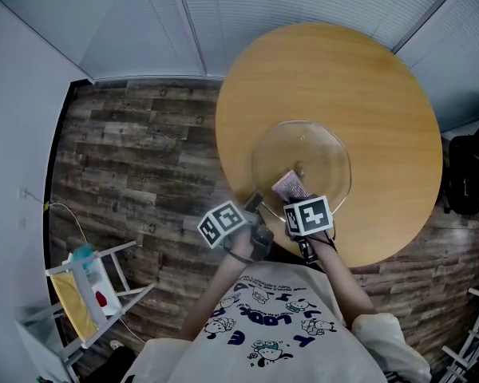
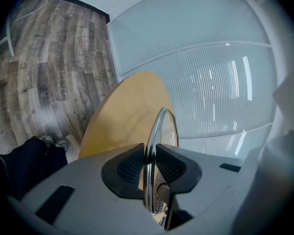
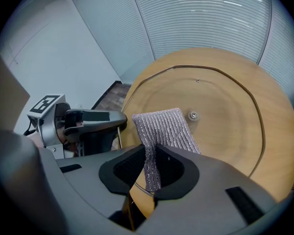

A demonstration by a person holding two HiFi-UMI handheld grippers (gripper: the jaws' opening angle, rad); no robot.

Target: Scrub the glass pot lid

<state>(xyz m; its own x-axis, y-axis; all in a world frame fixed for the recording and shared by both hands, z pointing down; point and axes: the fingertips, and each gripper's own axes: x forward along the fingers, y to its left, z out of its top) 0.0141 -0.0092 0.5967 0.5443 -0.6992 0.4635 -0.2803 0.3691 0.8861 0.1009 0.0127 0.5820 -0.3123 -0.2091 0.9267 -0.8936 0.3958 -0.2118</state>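
Gripping the round glass lid (image 1: 319,146) by its rim is the left claw (image 2: 150,163); the right claw (image 3: 152,173) pinches ribbed silvery cloth (image 3: 164,129).

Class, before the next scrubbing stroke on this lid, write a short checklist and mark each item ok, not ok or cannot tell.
1. Left hand-held gripper shut on the lid rim: ok.
2. Right hand-held gripper shut on the pad: ok.
3. Pad touching the lid: ok.
4. Lid over the table: ok.
5. Lid resting on the table or lifted: cannot tell.
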